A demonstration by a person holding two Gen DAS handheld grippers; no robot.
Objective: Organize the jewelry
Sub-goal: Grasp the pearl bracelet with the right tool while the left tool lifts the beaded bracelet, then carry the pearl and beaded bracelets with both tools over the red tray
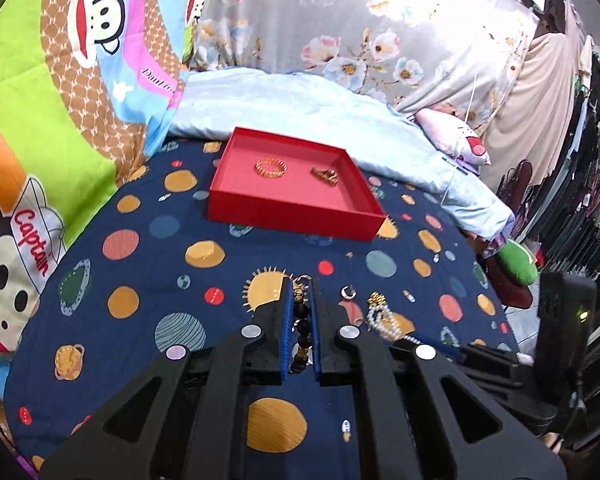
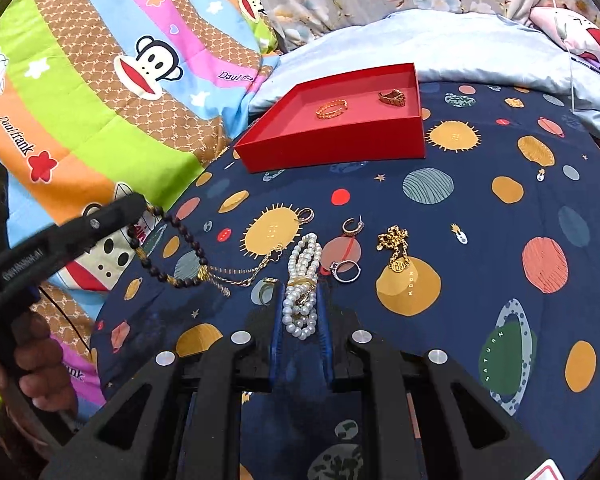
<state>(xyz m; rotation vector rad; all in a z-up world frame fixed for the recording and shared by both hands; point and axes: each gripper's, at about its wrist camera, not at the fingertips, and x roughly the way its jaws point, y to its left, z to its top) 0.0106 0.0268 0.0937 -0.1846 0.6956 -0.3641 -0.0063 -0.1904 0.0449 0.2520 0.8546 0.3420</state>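
A red tray (image 1: 292, 216) (image 2: 340, 148) lies on the navy planet cloth and holds a gold ring (image 1: 271, 168) (image 2: 331, 109) and a bronze piece (image 1: 325, 175) (image 2: 392, 98). My left gripper (image 1: 301, 288) is shut on a dark bead bracelet (image 1: 302, 328) (image 2: 188, 248), lifted at one end. My right gripper (image 2: 299, 292) is shut on a white pearl bracelet (image 2: 302, 284) (image 1: 384, 318) on the cloth. Loose pieces lie near: a gold chain bracelet (image 2: 244, 272), a silver ring (image 2: 346, 270), a hoop earring (image 2: 353, 226), a gold pendant chain (image 2: 396, 248).
A bright cartoon-monkey quilt (image 1: 60, 100) rises at the left. A pale blue pillow (image 1: 340, 112) lies behind the tray. Floral fabric (image 1: 340, 20) hangs at the back. The bed's edge drops off at the right, with clothes racks (image 1: 588, 200) beyond.
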